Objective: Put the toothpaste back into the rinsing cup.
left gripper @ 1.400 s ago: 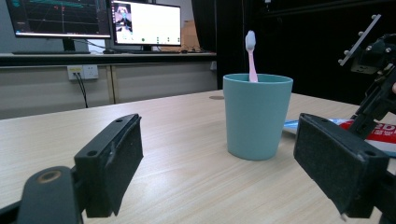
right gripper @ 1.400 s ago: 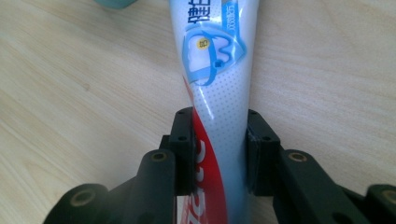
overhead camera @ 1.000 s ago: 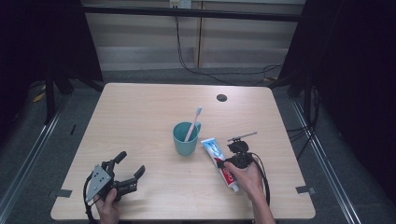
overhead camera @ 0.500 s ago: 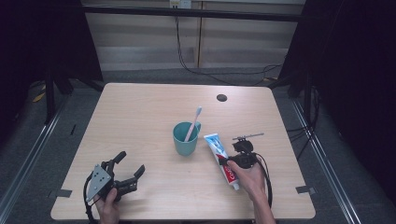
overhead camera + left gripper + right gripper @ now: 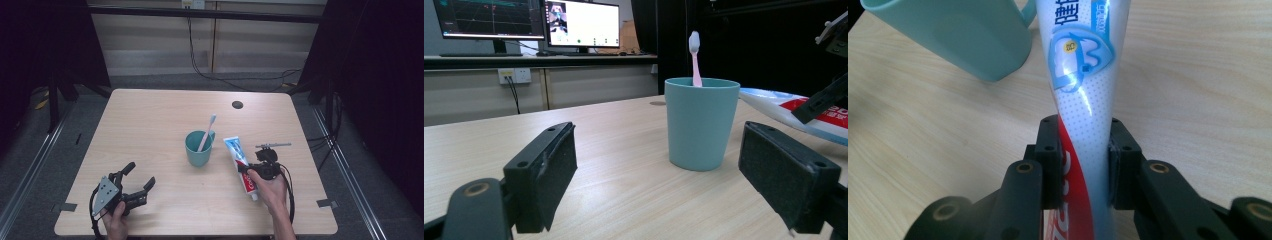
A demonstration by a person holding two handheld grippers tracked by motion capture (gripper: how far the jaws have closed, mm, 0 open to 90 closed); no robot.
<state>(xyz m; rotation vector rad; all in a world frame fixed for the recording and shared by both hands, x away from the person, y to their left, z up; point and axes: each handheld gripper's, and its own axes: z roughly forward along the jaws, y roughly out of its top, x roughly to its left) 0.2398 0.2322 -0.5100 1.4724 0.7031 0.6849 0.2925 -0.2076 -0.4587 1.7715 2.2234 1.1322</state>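
While my right gripper point(image 5: 1083, 155) pinches the soft, light tube point(image 5: 1083, 75) mid-body beside the cup point(image 5: 199, 148), my left gripper point(image 5: 134, 181) sits spread.

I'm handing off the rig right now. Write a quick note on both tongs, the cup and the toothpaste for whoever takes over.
Right tongs: shut on the toothpaste tube, which lies just right of the cup.
Left tongs: open, holding nothing, low over the near-left of the table.
Teal cup: upright mid-table, pink toothbrush standing in it.
Done: tube gripped.
Left: probably lift the tube and place it.
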